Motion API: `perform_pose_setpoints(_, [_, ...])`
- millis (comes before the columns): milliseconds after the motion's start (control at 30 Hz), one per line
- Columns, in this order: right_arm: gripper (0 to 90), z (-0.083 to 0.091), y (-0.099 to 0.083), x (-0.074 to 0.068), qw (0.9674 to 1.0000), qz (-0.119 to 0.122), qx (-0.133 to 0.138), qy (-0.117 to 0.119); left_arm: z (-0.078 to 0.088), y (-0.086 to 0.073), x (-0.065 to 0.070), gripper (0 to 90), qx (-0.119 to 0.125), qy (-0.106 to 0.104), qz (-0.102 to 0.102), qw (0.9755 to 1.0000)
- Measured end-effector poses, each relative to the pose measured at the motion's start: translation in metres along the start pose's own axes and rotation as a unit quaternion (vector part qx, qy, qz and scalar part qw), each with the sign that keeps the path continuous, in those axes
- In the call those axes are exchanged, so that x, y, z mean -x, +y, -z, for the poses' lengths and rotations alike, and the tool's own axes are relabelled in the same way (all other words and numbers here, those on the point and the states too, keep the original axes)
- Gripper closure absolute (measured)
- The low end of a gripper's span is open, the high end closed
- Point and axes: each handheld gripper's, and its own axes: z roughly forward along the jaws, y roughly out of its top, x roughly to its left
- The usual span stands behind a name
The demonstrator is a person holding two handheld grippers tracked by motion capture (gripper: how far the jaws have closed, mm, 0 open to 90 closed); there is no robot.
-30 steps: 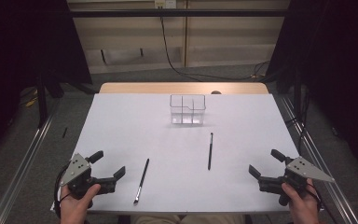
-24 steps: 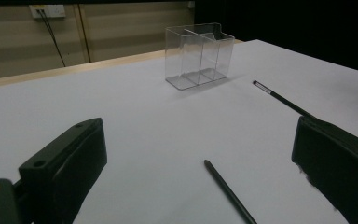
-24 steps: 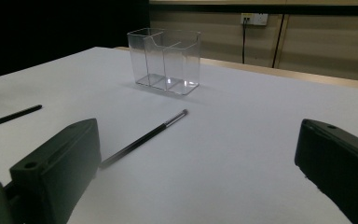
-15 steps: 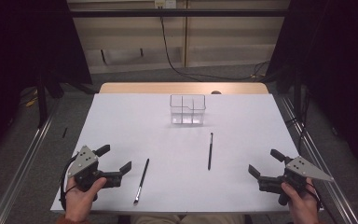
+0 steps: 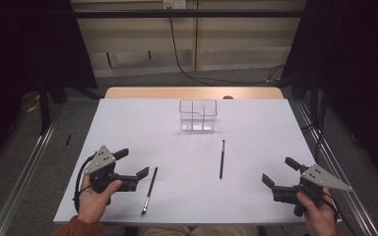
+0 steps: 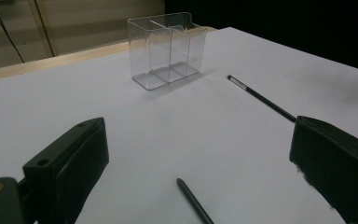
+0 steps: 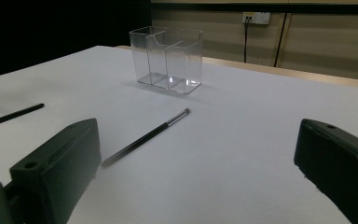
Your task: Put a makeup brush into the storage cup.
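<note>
My left gripper [image 5: 134, 165], jaws wide and empty, hangs just beside the near black pen [image 5: 149, 190], whose tip shows between those jaws in the left gripper view. My right gripper [image 5: 279, 172] gapes empty too, near the second pen [image 5: 222, 158]. Beyond stands a clear divided holder [image 5: 198, 115] on the white table [image 5: 142, 123]; its partitions read clearly close-up. A cabled wall [image 5: 197, 39] lies behind.

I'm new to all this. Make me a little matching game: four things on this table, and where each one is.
Things:
1. clear container
2. left gripper
3. right gripper
4. near stick

Places:
A. near right corner
B. far middle of the white table
C. just left of the near stick
D. flat, beside the left gripper

Pairs: 1-B, 2-C, 3-A, 4-D
</note>
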Motion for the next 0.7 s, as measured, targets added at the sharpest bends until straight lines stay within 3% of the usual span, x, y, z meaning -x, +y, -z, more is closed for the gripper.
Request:
perform_pose_setpoints(67, [0.0,0.0,0.0,0.0,1.0,-0.001,0.0,0.0,-0.002,0.001,0.0,4.4,-0.003,-0.001,0.006,1.0])
perform_pose_setpoints(233, [0.0,0.0,0.0,0.0,1.0,0.0,-0.002,0.0,-0.009,0.002,-0.001,4.3,-0.015,0.0,-0.003,0.9999])
perform_pose_setpoints(533, [0.0,-0.001,0.0,0.0,1.0,0.002,-0.003,0.003,-0.014,0.012,0.001,4.4,-0.034,-0.016,0.0,0.9993])
perform_pose_setpoints(700, [0.0,-0.001,0.0,0.0,1.0,0.001,-0.004,0.003,-0.017,0.013,-0.002,4.4,-0.075,-0.015,0.004,0.9971])
